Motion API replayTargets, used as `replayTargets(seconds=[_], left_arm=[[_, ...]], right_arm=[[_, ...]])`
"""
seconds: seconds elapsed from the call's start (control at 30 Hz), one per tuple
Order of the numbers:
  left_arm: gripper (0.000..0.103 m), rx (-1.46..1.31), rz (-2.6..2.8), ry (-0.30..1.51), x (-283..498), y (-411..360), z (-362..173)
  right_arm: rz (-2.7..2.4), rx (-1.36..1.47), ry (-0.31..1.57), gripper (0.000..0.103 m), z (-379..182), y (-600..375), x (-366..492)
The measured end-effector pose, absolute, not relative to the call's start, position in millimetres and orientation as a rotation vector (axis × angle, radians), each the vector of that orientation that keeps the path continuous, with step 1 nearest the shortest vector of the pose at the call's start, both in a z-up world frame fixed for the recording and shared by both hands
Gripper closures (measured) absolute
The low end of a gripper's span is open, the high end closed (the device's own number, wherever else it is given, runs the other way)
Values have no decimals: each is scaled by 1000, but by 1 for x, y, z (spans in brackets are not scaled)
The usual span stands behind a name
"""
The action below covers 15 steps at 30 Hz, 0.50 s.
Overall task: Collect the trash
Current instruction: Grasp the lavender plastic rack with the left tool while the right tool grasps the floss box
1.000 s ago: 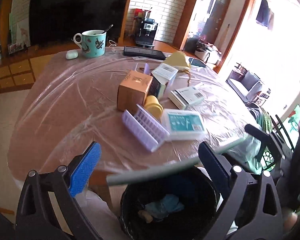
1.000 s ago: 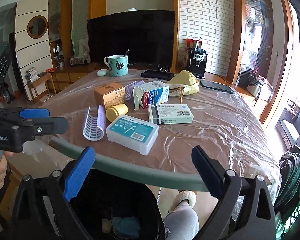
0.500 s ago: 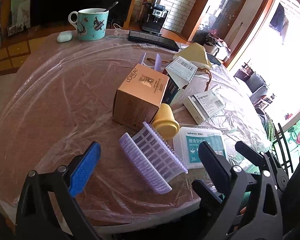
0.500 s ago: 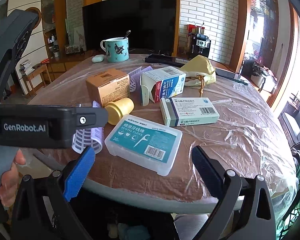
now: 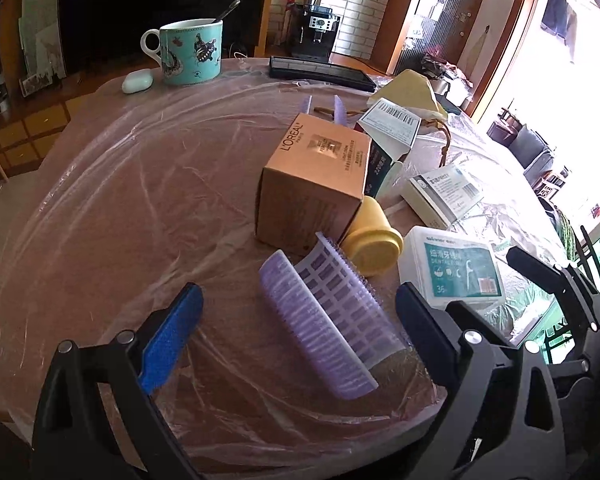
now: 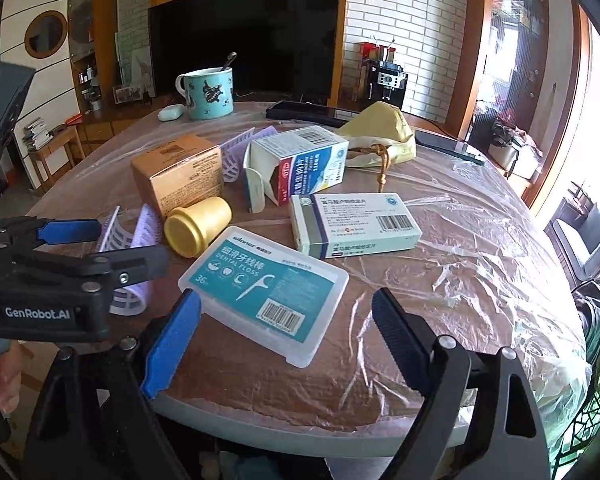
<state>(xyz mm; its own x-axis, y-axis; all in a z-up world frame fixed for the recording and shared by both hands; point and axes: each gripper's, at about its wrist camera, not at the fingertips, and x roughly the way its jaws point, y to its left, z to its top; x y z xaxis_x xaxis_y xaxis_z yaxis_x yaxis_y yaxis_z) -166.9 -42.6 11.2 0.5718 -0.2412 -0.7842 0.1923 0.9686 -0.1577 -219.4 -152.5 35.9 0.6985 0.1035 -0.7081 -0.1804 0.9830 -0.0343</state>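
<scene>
Trash lies on a round table covered in clear film. My left gripper is open and empty, its jaws on either side of a purple ribbed plastic tray near the front edge. My right gripper is open and empty, just in front of a dental floss box. Behind them lie a yellow cup on its side, a brown L'Oreal carton, an opened blue-and-white box and a flat medicine box. The left gripper also shows in the right wrist view.
At the far side stand a teal mug with a spoon, a white earbud case, a black remote, a yellow pouch and a phone. A second purple tray sits behind the carton. The table rim is close below.
Both grippers have risen from over the black bin below the table edge and moved forward over the table. The left now straddles the purple tray; the right is closer to the floss box.
</scene>
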Motion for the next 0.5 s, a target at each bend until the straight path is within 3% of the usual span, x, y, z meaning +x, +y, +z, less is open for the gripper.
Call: replayTargets(seconds=[0.1, 0.3, 0.5], left_arm=[[7, -39, -255, 922, -168, -45, 11], [22, -43, -256, 926, -167, -46, 8], [23, -27, -252, 929, -171, -45, 9]], right_arm=[[163, -101, 781, 17, 35, -154, -216], [168, -114, 782, 18, 33, -151, -213], [182, -122, 793, 21, 32, -153, -212]])
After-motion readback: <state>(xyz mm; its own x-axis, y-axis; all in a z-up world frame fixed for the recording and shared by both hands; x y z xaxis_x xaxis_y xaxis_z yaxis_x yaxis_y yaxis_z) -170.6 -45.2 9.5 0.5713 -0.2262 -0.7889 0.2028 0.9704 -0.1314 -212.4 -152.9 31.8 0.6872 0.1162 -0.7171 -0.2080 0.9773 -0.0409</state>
